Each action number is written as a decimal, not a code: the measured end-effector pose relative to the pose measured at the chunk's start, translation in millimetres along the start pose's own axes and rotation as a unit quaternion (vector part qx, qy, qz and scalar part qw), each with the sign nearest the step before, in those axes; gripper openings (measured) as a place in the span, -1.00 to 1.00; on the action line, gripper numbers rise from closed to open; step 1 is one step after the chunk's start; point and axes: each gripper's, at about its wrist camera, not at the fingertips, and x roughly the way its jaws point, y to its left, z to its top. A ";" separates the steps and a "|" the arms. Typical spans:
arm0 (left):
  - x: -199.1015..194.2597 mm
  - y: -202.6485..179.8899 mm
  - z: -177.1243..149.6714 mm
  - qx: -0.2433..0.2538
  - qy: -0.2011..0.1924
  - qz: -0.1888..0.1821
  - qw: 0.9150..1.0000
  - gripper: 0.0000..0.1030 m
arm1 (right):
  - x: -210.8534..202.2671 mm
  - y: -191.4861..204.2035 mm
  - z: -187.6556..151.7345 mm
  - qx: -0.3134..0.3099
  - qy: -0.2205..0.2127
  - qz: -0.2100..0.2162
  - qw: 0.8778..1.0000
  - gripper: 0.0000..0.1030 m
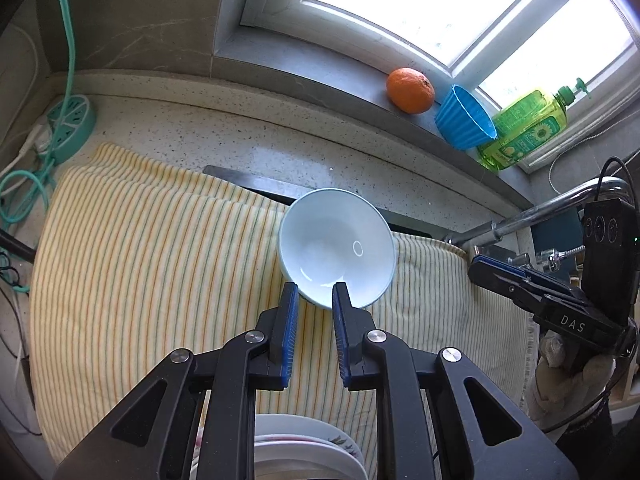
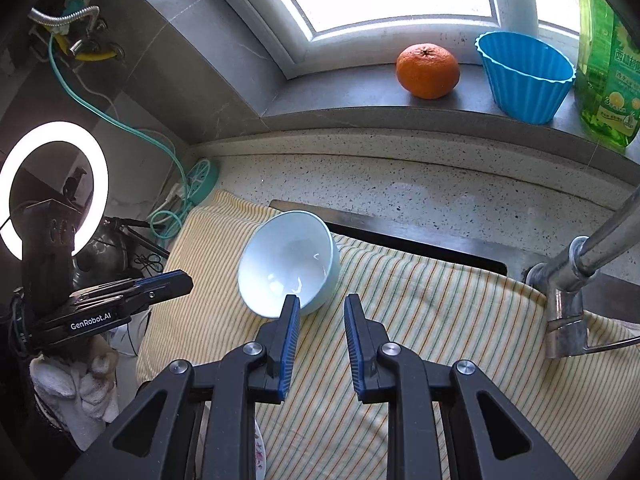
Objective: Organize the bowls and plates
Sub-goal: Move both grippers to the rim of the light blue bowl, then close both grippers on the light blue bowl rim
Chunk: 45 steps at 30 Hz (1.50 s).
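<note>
A pale blue bowl (image 1: 338, 246) lies tilted on a striped towel (image 1: 152, 264), its opening facing the cameras; it also shows in the right wrist view (image 2: 288, 262). My left gripper (image 1: 315, 294) is open, its fingertips just at the bowl's near rim, not gripping it. My right gripper (image 2: 322, 306) is open and empty, its left fingertip beside the bowl's near edge. White plates with a floral rim (image 1: 304, 452) lie below the left gripper, partly hidden; an edge of a plate (image 2: 260, 454) shows in the right wrist view.
An orange (image 1: 410, 90), a blue fluted cup (image 1: 466, 118) and a green soap bottle (image 1: 524, 128) stand on the window sill. A metal faucet (image 2: 580, 272) rises at the right. A teal power strip (image 1: 70, 124) and cables lie at the left. A ring light (image 2: 54, 188) stands far left.
</note>
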 end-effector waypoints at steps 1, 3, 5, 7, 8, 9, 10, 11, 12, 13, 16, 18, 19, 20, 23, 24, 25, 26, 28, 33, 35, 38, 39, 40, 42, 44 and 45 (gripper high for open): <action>4.3 1.1 2.6 -0.004 0.005 0.001 1.000 -0.71 | 5.4 -1.2 2.8 -0.001 0.006 0.003 1.000 -0.60; 12.3 4.2 7.5 -0.009 0.011 0.009 1.000 -0.71 | 15.3 -2.0 8.0 -0.002 0.017 0.007 1.000 -0.60; 19.5 8.3 11.9 -0.016 0.018 0.013 1.000 -0.71 | 23.9 -3.8 13.5 0.000 0.024 0.012 1.000 -0.60; 26.7 11.9 15.1 -0.022 0.025 0.016 0.999 -0.71 | 32.3 -5.6 19.6 0.004 0.031 0.018 0.999 -0.60; 30.6 12.9 17.1 -0.026 0.028 0.017 0.999 -0.71 | 36.4 -6.6 22.4 0.006 0.035 0.021 0.999 -0.60; 33.9 13.8 18.8 -0.028 0.031 0.018 0.999 -0.71 | 41.2 -6.9 25.8 0.008 0.039 0.023 0.999 -0.60; 37.1 14.2 20.7 -0.029 0.034 0.019 0.999 -0.71 | 45.0 -7.6 27.8 0.008 0.042 0.024 0.999 -0.60; 39.9 15.1 22.0 -0.029 0.036 0.021 0.999 -0.71 | 48.6 -9.0 29.7 0.009 0.045 0.024 0.999 -0.60; 42.6 15.4 23.7 -0.030 0.037 0.024 0.999 -0.71 | 52.2 -10.3 31.2 0.010 0.047 0.024 0.999 -0.60; 44.6 16.3 24.9 -0.031 0.038 0.027 0.998 -0.71 | 55.6 -11.7 32.0 0.010 0.050 0.023 0.998 -0.60; 51.7 18.1 27.7 -0.031 0.045 0.029 0.998 -0.71 | 65.7 -13.4 33.8 0.016 0.059 0.030 0.998 -0.60; 56.1 19.3 28.6 -0.031 0.049 0.030 0.998 -0.70 | 71.4 -15.1 34.6 0.018 0.064 0.031 0.997 -0.60; 58.4 19.7 29.1 -0.031 0.052 0.029 0.998 -0.70 | 74.8 -15.8 34.9 0.020 0.066 0.030 0.997 -0.60; 60.8 20.5 29.5 -0.032 0.054 0.029 0.998 -0.70 | 78.6 -16.6 35.4 0.022 0.069 0.028 0.997 -0.60; 66.4 23.0 30.3 -0.037 0.058 0.029 0.997 -0.70 | 89.5 -18.5 36.9 0.030 0.078 0.029 0.996 -0.64; 68.1 23.7 30.2 -0.036 0.059 0.030 0.997 -0.70 | 92.4 -18.3 37.7 0.031 0.080 0.030 0.996 -0.67; 69.7 24.0 30.0 -0.036 0.060 0.030 0.997 -0.71 | 94.8 -18.1 37.7 0.031 0.082 0.030 0.996 -0.69; 71.2 24.4 29.5 -0.035 0.062 0.029 0.997 -0.71 | 97.8 -16.9 38.0 0.030 0.084 0.030 0.996 -0.72; 73.5 24.6 28.4 -0.034 0.064 0.031 0.997 -0.71 | 101.1 -15.5 37.7 0.030 0.088 0.032 0.995 -0.78; 76.4 23.6 27.7 -0.034 0.064 0.030 0.997 -0.78 | 104.0 -11.3 38.2 0.026 0.089 0.029 0.995 -0.82; 76.5 20.6 27.0 -0.031 0.064 0.030 0.997 -0.78 | 103.7 -11.2 37.7 0.028 0.089 0.031 0.995 -0.82; 73.9 15.7 26.5 -0.024 0.058 0.037 0.997 -0.78 | 100.6 -10.8 35.8 0.027 0.087 0.025 0.995 -0.83; 72.9 14.6 26.6 -0.024 0.057 0.036 0.997 -0.78 | 99.3 -10.8 34.8 0.028 0.086 0.024 0.996 -0.83; 71.6 13.7 26.8 -0.025 0.056 0.035 0.998 -0.78 | 97.6 -11.2 34.4 0.029 0.085 0.023 0.996 -0.83; 67.0 11.7 26.3 -0.024 0.054 0.031 0.998 -0.78 | 92.7 -11.4 34.1 0.033 0.081 0.025 0.996 -0.84; 61.7 8.6 25.9 -0.024 0.051 0.028 0.998 -0.78 | 85.4 -10.3 34.3 0.031 0.076 0.027 0.996 -0.84; 58.3 7.5 25.9 -0.024 0.049 0.026 0.998 -0.78 | 80.9 -8.9 34.4 0.029 0.073 0.026 0.997 -0.84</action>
